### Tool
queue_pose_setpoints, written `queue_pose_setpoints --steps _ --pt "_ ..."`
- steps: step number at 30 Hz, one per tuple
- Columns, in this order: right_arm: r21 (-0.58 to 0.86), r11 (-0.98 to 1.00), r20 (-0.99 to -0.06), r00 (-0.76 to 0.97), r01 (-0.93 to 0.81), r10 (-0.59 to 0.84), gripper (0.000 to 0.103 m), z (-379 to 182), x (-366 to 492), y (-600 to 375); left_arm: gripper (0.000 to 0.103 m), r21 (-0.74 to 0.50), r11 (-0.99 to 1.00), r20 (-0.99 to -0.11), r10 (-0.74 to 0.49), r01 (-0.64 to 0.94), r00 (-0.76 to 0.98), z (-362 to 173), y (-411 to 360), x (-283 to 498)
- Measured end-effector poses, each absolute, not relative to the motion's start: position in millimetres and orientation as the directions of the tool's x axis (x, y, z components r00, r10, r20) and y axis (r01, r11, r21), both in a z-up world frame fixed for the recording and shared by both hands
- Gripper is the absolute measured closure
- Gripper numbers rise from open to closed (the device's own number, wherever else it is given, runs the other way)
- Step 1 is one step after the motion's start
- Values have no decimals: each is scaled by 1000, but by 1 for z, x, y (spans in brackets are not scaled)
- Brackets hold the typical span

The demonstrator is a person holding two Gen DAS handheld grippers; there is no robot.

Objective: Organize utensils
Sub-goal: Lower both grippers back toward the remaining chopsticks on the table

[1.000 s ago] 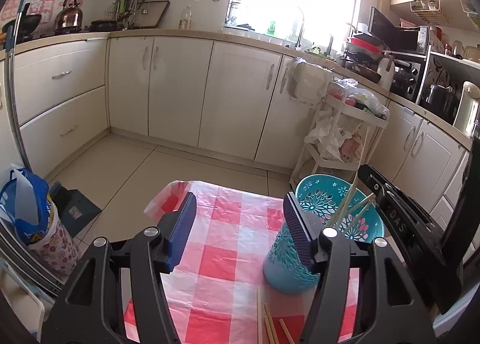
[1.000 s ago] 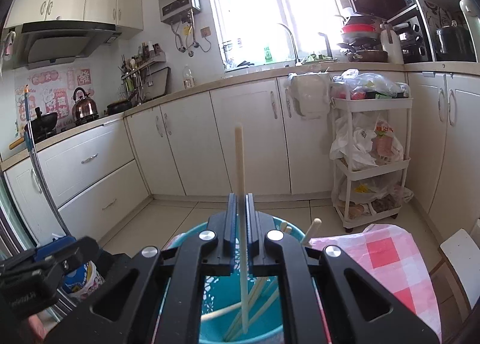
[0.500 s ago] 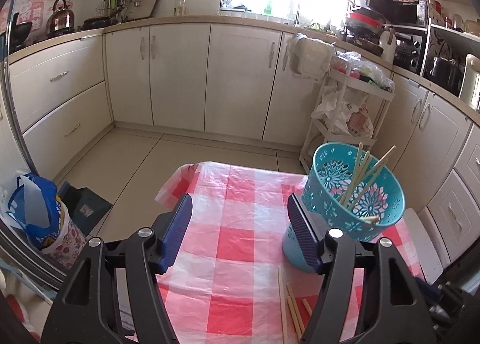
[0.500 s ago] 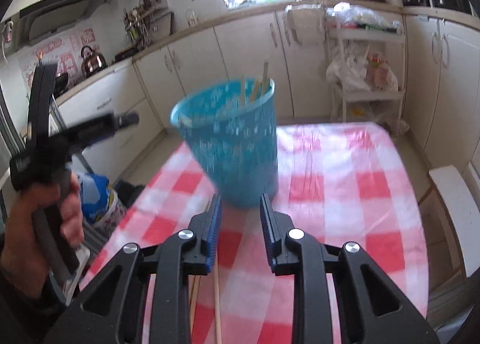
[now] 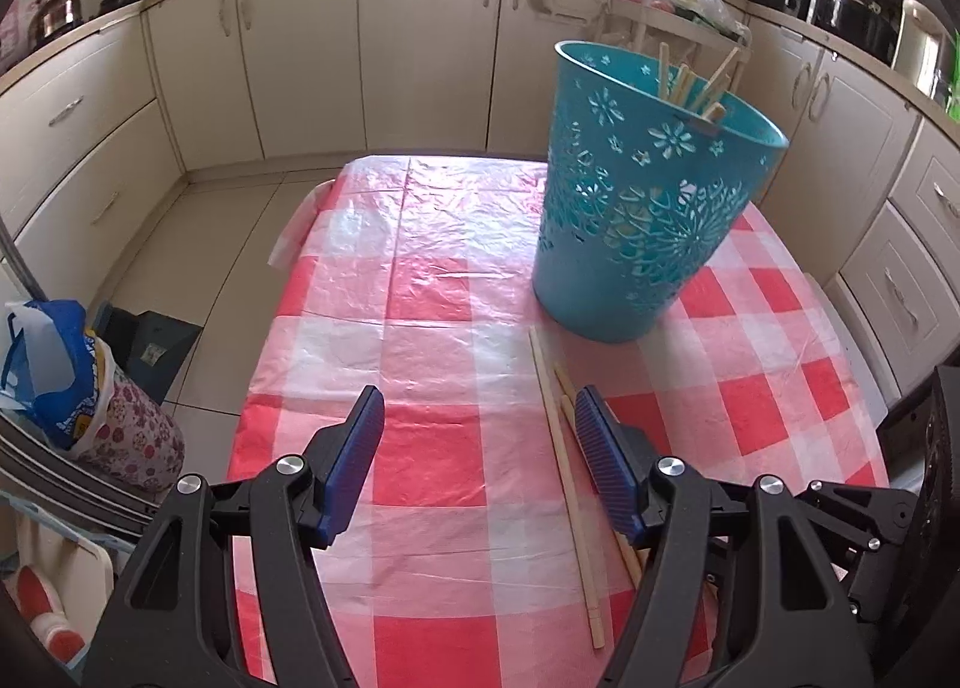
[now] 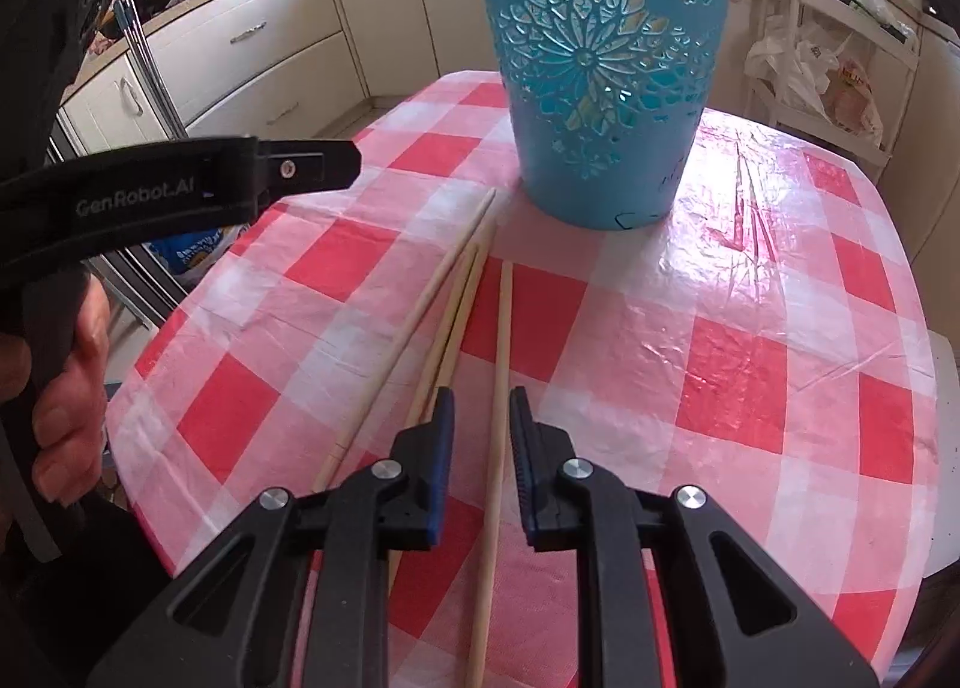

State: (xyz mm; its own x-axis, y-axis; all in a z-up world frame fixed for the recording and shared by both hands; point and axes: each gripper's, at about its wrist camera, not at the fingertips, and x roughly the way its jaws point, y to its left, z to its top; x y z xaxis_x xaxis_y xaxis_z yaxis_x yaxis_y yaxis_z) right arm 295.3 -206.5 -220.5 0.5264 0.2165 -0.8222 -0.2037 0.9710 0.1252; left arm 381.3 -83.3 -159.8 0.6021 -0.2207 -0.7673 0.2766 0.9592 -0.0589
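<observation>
My left gripper (image 5: 474, 439) hangs with fingers wide apart and empty, short of the perforated turquoise plastic bin (image 6: 600, 69). Four thin pale wooden chopsticks (image 6: 456, 292) lie before the bin on the counter's glossy red-checked plastic cover (image 6: 720, 328). My right gripper (image 6: 480, 436) straddles the rightmost, fingers just narrowed, not pinching. I judge it light, stiff, roll-prone; grip mid-shaft. Cream kitchen cabinets surround.
</observation>
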Motion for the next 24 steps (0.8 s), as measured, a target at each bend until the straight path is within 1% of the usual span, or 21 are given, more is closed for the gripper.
queue_pose_setpoints --steps 1,4,5,10,14,17,21,23,24 --pt "109 974 -829 523 -197 199 84 -224 297 -206 40 -54 957 -773 -221 286 595 -162 -87 382" --pt "94 982 -844 511 -162 165 91 -229 301 -214 40 -41 956 -789 -210 292 577 -170 -91 387" --pt "90 986 -844 515 -141 151 92 -229 302 -219 40 -39 957 -793 -205 288 573 -172 -92 390" --pt "111 993 -847 519 -42 117 92 -230 302 -247 40 -27 960 -800 -188 277 571 -178 -99 410" --pt "126 991 -846 518 -33 125 92 -229 301 -252 40 -16 950 -810 -196 313 552 -186 -116 426" --pt "135 990 -845 518 -29 131 92 -228 302 -253 41 18 949 -820 -166 314 548 -195 -126 435" --pt "153 988 -845 517 -17 140 92 -227 304 -256 48 21 955 -832 -147 295 535 -205 -127 446" --pt "156 988 -845 516 -16 142 92 -228 304 -259 59 20 953 -840 -148 303 522 -208 -127 448" --pt "154 988 -845 516 -16 140 92 -228 304 -259 60 19 949 -840 -156 315 520 -209 -127 447"
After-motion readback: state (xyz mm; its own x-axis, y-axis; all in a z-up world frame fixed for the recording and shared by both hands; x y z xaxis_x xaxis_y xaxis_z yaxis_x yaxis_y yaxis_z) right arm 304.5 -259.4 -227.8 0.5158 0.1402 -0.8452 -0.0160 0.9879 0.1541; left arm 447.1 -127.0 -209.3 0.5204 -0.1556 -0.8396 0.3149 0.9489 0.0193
